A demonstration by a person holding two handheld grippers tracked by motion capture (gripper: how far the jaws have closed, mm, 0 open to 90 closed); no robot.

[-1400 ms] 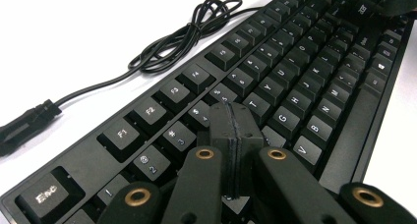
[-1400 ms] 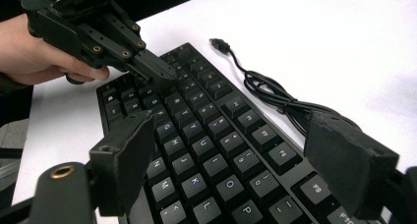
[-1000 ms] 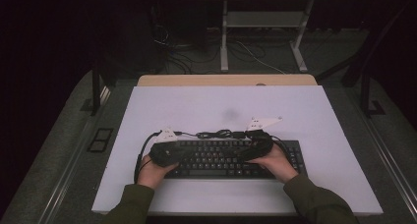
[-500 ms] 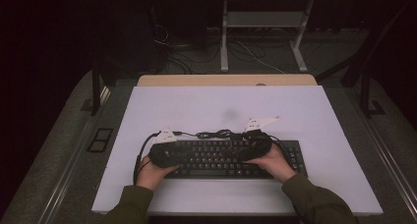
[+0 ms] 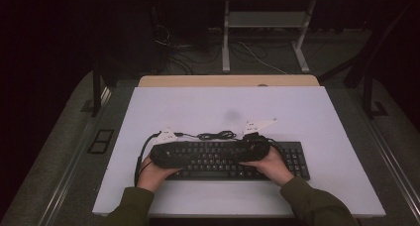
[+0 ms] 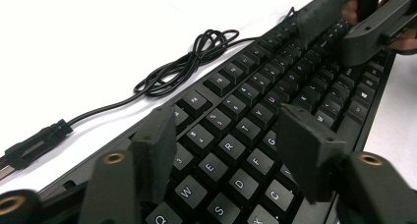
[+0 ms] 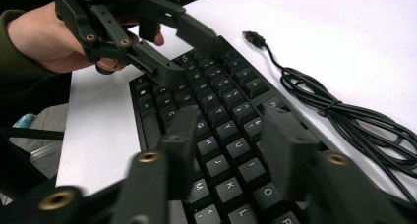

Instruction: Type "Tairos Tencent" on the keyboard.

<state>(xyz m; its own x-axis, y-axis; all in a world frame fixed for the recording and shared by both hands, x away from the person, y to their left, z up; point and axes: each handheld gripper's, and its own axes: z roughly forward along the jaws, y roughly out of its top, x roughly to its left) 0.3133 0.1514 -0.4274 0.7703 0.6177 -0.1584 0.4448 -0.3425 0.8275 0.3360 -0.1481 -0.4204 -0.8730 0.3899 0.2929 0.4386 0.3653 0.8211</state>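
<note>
A black keyboard lies along the front of the white table top, its black cable coiled just behind it. My left gripper hovers over the keyboard's left end and points along the keys. In the left gripper view its jaws stand open above the letter keys, with nothing between them. My right gripper hovers over the middle-right keys and faces the left one. Its jaws are also open above the keys. Each gripper view catches the other gripper farther off: the right gripper and the left gripper.
The cable's USB plug lies loose on the table behind the keyboard's left end. A wooden desk edge borders the table's far side. Beyond it are metal legs and floor cables. A hand holds the left gripper.
The right hand has edged slightly to the left over the keyboard. The left gripper and the keyboard stay where they were.
</note>
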